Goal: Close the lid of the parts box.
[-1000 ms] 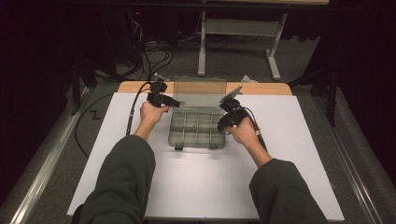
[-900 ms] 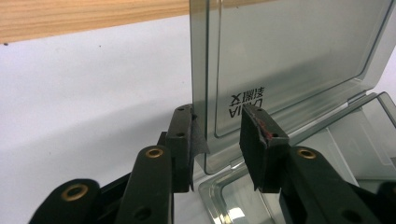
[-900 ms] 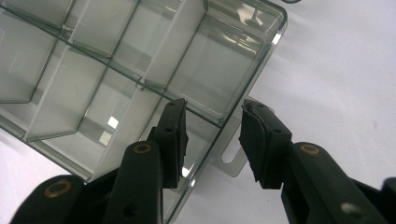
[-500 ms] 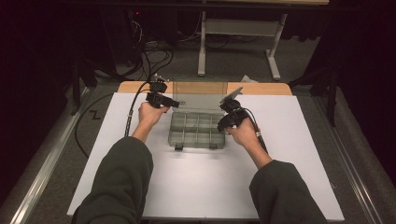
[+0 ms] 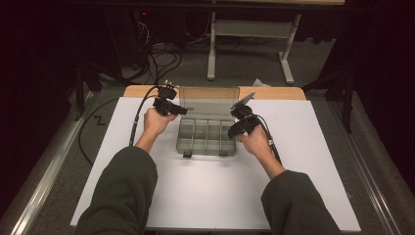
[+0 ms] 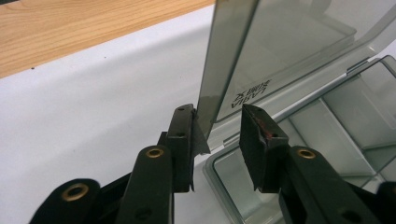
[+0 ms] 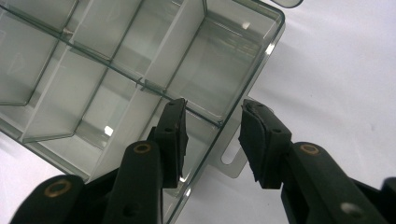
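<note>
- Lettering in dark print sits on the raised lid [image 6: 261, 56] of the clear smoke-grey plastic compartment box [image 5: 206, 137]; in the left gripper view it reads upside down and mirrored through the plastic, and I cannot make out the words.
- Box position: it lies at the middle of the white surface [image 5: 205, 191], toward twelve o'clock, with its lid standing up at the far side.
- Left gripper [image 6: 217, 140]: the jaws stand spread, with the lid's side edge in the gap. The edge lies against the left-hand jaw; the right-hand pad stays apart from it. In the high view this gripper [image 5: 169, 105] is at the box's ten o'clock corner.
- Right gripper [image 7: 212, 140]: the jaws are spread and straddle the box's side wall near a corner, one jaw over a compartment, the other outside above a small latch tab [image 7: 233, 163]. Neither pad presses the wall. In the high view it [image 5: 243, 122] sits at the box's three o'clock side.
- Wooden board [image 5: 274, 93] edges the surface at twelve o'clock.
</note>
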### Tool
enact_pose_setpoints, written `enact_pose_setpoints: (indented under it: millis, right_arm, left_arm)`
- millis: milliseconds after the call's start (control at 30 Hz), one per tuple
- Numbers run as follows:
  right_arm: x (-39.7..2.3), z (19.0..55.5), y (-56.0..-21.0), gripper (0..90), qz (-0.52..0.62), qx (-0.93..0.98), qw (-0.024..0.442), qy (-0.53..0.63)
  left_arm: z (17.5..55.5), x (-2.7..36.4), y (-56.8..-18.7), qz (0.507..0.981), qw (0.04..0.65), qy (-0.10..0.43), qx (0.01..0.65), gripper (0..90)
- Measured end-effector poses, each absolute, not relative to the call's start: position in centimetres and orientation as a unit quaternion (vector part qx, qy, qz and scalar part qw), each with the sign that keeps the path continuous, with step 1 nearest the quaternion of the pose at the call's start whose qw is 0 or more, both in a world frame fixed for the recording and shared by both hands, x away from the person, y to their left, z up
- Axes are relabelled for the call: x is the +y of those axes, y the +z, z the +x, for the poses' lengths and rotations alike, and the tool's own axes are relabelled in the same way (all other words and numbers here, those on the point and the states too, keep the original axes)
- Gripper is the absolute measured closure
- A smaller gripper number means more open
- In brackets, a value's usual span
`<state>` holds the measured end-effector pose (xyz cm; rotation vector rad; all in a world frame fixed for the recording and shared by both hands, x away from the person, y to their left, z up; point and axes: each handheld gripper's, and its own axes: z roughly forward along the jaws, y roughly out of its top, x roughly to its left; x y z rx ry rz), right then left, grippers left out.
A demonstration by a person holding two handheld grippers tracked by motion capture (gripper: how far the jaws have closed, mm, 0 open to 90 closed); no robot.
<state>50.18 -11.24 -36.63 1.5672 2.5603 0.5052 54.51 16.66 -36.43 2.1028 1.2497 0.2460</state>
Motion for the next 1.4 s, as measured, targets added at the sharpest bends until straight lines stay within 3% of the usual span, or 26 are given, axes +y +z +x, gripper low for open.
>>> enact_pose_setpoints:
  millis: [800,1400]
  right_arm:
    - [-11.5,48.8,-37.2,64.0,0.480,0.849,0.100,0.196]
    - [-11.6,48.4,-37.4,61.0,0.475,0.847,0.106,0.213]
  left_arm:
    - [53.0,16.3,-36.4,0.817,0.328,0.124,0.458,65.6]
    - [52.3,16.2,-36.2,0.825,0.318,0.133,0.447,65.2]
